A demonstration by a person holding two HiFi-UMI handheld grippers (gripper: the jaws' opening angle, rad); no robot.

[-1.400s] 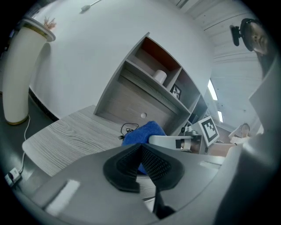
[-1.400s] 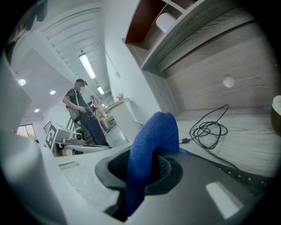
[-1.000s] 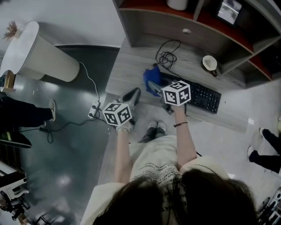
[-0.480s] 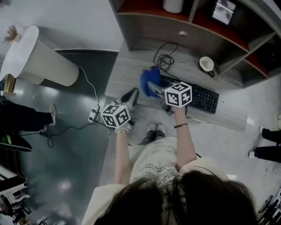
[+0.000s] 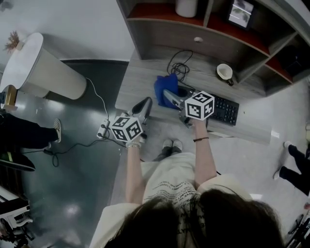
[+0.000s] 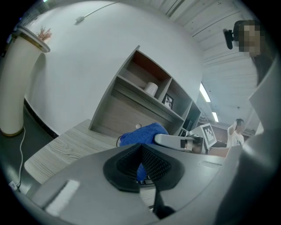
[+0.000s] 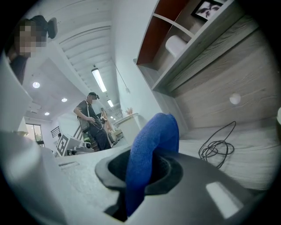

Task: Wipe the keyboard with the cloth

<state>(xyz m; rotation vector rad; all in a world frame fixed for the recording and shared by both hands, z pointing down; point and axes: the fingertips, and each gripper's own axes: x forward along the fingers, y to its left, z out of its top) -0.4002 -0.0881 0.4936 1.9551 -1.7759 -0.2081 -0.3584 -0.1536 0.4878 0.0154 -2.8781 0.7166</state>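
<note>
Little has shifted in the last second. The left gripper (image 5: 146,103) stays over the desk's (image 5: 140,77) near-left edge. Its jaws are pressed together with nothing between them. The right gripper (image 5: 170,97) keeps its jaws clamped on the cloth (image 5: 163,86), still at the left end of the keyboard (image 5: 226,110).

The cloth is blue and fuzzy. It rises in a folded hump out of the right jaws and bunches just ahead of them. The black keyboard runs off to the right of those jaws.

The desk is pale grey wood. A coiled cable (image 5: 179,67) lies beyond the right jaws, and a cup (image 5: 224,71) sits farther right. Behind is a red-lined shelf (image 5: 160,10) holding a white roll (image 5: 187,6). Left of the left jaws, a power strip (image 5: 103,130) lies on the dark floor (image 5: 72,160).
</note>
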